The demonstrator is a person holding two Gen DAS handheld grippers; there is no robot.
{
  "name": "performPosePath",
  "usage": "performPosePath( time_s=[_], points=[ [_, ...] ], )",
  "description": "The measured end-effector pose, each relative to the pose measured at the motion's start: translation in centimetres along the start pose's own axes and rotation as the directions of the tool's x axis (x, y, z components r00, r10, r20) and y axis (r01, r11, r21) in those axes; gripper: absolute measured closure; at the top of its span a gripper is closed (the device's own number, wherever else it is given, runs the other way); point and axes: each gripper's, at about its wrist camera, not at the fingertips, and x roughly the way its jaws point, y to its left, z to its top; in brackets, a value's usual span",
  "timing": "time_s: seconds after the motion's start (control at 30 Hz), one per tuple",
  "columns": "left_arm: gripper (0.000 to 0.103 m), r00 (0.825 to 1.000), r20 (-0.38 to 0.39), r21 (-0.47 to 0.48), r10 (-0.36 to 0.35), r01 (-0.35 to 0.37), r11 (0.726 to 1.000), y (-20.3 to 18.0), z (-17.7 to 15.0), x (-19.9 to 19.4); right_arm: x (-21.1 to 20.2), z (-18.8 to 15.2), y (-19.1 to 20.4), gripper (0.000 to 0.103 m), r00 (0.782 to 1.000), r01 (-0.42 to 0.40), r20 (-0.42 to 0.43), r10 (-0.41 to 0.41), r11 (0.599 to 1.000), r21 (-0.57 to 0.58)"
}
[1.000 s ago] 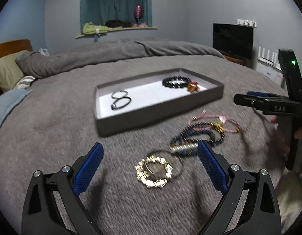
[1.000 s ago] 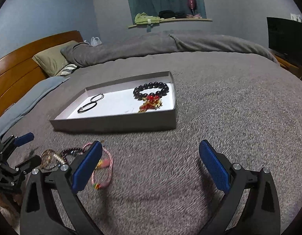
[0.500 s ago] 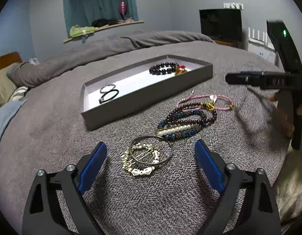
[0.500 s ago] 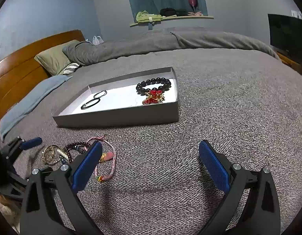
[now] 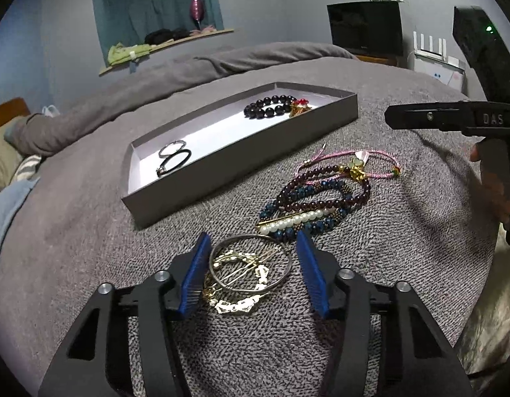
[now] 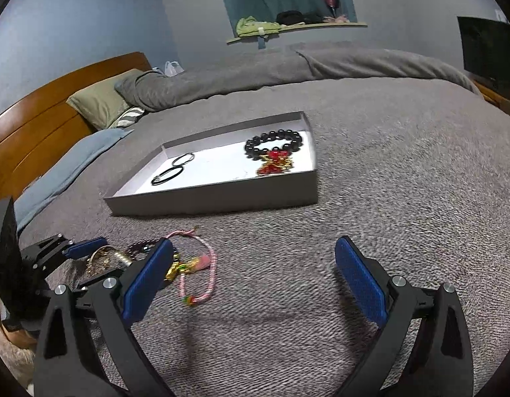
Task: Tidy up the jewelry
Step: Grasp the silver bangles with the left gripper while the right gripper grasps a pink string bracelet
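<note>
The left gripper (image 5: 251, 276) has narrowed around the silver bangle (image 5: 251, 264), not yet clamped; the right gripper (image 6: 255, 284) stays spread wide.

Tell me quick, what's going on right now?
Left tool open, straddling silver bangle and gold bracelet. Right tool open, empty over blanket. Tray holds three pieces. Nothing blocking.

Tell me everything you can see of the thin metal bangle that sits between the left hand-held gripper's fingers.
The metal bangle is a thin, plain, silver-grey hoop, closed as far as I can see. It lies flat on the grey bedspread, on top of a gold chain bracelet, with a gold hairpin across its middle. The left hand-held gripper straddles it, blue fingers close on either side, not yet clamped. Its far rim is near the pearl pin; contact unclear.
</note>
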Motion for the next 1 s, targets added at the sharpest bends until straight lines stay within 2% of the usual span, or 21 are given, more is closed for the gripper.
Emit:
performPosePath(
  time_s=[0.07, 0.27, 0.37, 0.53, 0.63, 0.7, 0.8, 0.97, 1.0],
  points=[
    [0.051, 1.0, -0.003, -0.013, -0.01, 0.01, 1.0, 0.2, 0.0, 0.0, 0.2, -0.1, 0.6, 0.014, 1.0, -0.011, -0.011, 0.011, 1.0, -0.017],
    [0.052, 1.0, 0.0, -0.042, -0.01, 0.01, 0.999, 1.0, -0.2, -0.3, 0.7, -0.6, 1.8, 0.017, 0.999, -0.028, -0.036, 0.025, 0.997, -0.074],
    [0.052, 1.0, 0.011, -0.072, -0.016, 0.017, 0.997, 1.5, -0.2, -0.6, 0.8, -0.7, 2.0, 0.017, 0.999, -0.031, -0.041, 0.027, 0.996, -0.085],
    [0.052, 0.998, 0.051, -0.106, -0.026, 0.031, 0.994, 2.1, 0.0, -1.3, 1.1, -1.0, 2.5, 0.025, 0.997, -0.049, -0.063, 0.042, 0.994, -0.102],
    [0.052, 0.997, 0.068, -0.116, -0.03, 0.037, 0.993, 2.1, 0.0, -1.7, 1.4, -1.2, 2.7, 0.037, 0.996, -0.052, -0.08, 0.043, 0.992, -0.112],
    [0.052, 0.996, 0.083, -0.125, -0.045, 0.055, 0.991, 2.3, 0.1, -2.0, 1.7, -1.3, 2.7, 0.05, 0.995, -0.056, -0.094, 0.046, 0.992, -0.11],
    [0.052, 0.994, 0.104, -0.129, -0.027, 0.041, 0.991, 2.3, 0.3, -2.3, 1.9, -1.4, 2.8, 0.062, 0.995, -0.041, -0.1, 0.029, 0.992, -0.119],
    [0.052, 0.995, 0.099, -0.145, -0.03, 0.044, 0.988, 2.7, 0.3, -2.3, 2.4, -1.6, 3.1, 0.079, 0.993, -0.02, -0.114, 0.003, 0.989, -0.147],
    [0.052, 0.995, 0.095, -0.144, -0.029, 0.042, 0.989, 2.6, 0.3, -2.2, 2.4, -1.7, 3.1, 0.08, 0.993, -0.019, -0.116, 0.002, 0.988, -0.15]
  ],
)
